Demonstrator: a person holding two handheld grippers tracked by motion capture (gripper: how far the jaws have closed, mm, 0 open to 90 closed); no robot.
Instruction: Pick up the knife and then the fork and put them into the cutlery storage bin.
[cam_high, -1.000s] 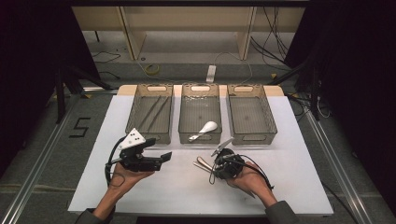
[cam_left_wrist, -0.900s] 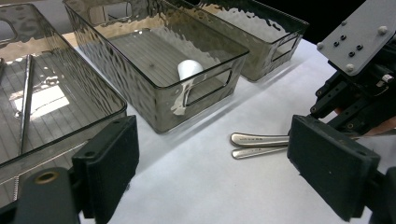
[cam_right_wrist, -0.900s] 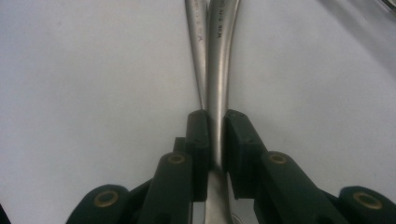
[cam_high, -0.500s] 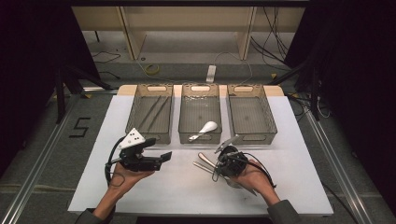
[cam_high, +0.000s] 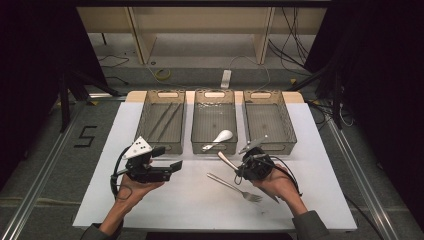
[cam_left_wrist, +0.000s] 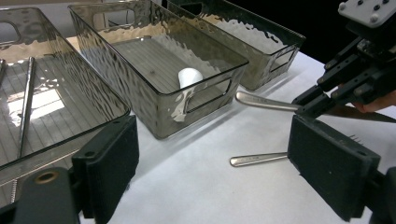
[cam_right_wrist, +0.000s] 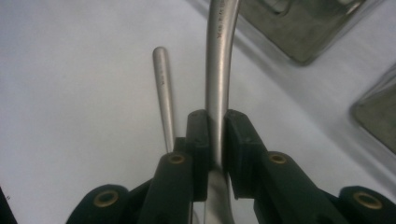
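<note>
On the white table (cam_high: 150, 210), three smoky clear plastic bins stand side by side: the left bin (cam_high: 163, 131) holds what look like thin sticks, the middle bin (cam_high: 215, 146) a white spoon (cam_high: 220, 137), and the right bin (cam_high: 290, 131) looks empty. Below the bins, the right gripper (cam_high: 239, 171) pinches a metal utensil (cam_right_wrist: 218, 84), its pads pressed against the handle partway along, so that the rounded handle end (cam_high: 222, 156) juts out toward the middle bin, clear of the table. I cannot tell what kind of utensil it is, since the working end is hidden behind the hand. A fork (cam_high: 235, 186) lies flat on the table just beside it, tines toward the person. The left gripper (cam_high: 176, 166) hovers apart from all this, jaws spread wide with nothing between them. The held utensil looks stiff, smooth and polished, so I judge it light but slippery: a narrow rounded handle between flat pads may swivel or slide if the grip slackens. A hold nearer the balance point, square across the flat of the handle, should keep it from pivoting. It is hardly fragile, though it could clatter against the thin bin walls.
</note>
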